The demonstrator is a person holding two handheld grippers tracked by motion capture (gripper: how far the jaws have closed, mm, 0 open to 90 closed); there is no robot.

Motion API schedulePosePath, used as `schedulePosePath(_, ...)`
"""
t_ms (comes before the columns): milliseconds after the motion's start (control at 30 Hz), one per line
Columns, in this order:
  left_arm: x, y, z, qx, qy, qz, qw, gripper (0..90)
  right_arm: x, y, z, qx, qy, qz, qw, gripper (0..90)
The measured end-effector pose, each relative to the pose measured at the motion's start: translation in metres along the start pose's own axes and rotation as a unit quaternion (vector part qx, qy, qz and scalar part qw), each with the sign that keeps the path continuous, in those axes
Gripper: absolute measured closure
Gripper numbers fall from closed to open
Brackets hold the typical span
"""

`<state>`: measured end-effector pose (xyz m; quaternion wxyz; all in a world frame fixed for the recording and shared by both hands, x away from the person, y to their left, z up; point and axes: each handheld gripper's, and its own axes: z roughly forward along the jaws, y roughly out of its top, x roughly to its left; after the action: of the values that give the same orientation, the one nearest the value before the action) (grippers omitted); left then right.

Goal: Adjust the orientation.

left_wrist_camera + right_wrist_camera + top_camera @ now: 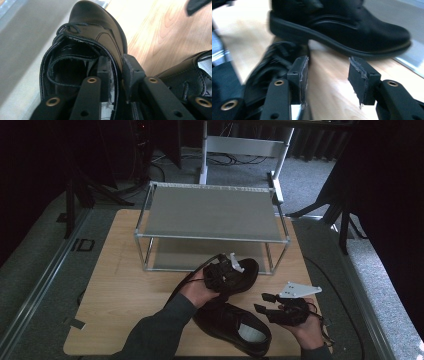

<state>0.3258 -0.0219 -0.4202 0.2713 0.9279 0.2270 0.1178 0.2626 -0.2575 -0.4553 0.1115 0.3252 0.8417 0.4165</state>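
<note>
A pale wooden desk [125, 285] with rounded corners sits on grey carpet [45, 250], with dark curtains and black stand legs around it and cables on the floor behind. At the far half of the desk stands a two-tier metal shoe rack [210, 215] with grey shelves, both bare. In front of it the left gripper [222, 270] holds a black lace-up shoe [247, 270] raised off the desk; in the left gripper view its fingers [132, 72] are closed narrowly on the side wall of the shoe [100, 32], one inside the opening and one outside. A second black shoe [230, 325] lies on the desk near the front edge, just below the lifted one, its light insole showing. To its right the right gripper [267, 305] hovers beside that shoe with its fingers [360, 75] spread wide and holding nothing; in the right gripper view the lifted shoe [342, 27] crosses above them, its sole clear of the wood.
</note>
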Motion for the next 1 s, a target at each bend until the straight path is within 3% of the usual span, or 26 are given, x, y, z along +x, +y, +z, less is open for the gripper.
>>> schedulePosePath(67, 0.000, -0.001, -0.002, -0.005, -0.003, 0.002, 1.0000, 64.5, -0.002, 0.002, 0.004, 0.004, -0.014, 0.009, 0.9998, 48.0)
schedulePosePath(133, -0.002, -0.004, -0.011, -0.030, 0.019, 0.003, 0.9994, 54.5, -0.004, 0.008, 0.010, 0.005, -0.024, 0.013, 0.9996, 46.9)
schedulePosePath(300, 0.005, -0.016, -0.031, -0.056, 0.032, -0.023, 0.9977, 48.3, -0.005, 0.022, 0.016, -0.001, -0.034, 0.023, 0.9992, 43.5)
schedulePosePath(433, 0.011, -0.040, -0.047, -0.071, 0.052, -0.050, 0.9948, 41.6, -0.003, 0.037, 0.022, -0.003, -0.040, 0.030, 0.9987, 40.4)
schedulePosePath(533, 0.015, -0.063, -0.057, -0.087, 0.054, -0.080, 0.9915, 37.3, -0.001, 0.048, 0.028, -0.004, -0.040, 0.030, 0.9988, 40.1)
schedulePosePath(633, 0.018, -0.084, -0.061, -0.087, 0.059, -0.098, 0.9897, 34.8, 0.001, 0.060, 0.037, -0.009, -0.039, 0.030, 0.9987, 38.6)
schedulePosePath(833, 0.022, -0.109, -0.051, -0.088, 0.022, -0.134, 0.9867, 31.6, 0.003, 0.082, 0.055, -0.013, -0.048, 0.038, 0.9980, 29.4)
schedulePosePath(933, 0.023, -0.112, -0.041, -0.090, -0.009, -0.135, 0.9868, 31.7, 0.001, 0.093, 0.068, -0.005, -0.051, 0.041, 0.9978, 26.9)
schedulePosePath(1000, 0.022, -0.111, -0.036, -0.081, -0.015, -0.133, 0.9876, 33.6, 0.001, 0.099, 0.078, 0.009, -0.057, 0.037, 0.9976, 25.8)
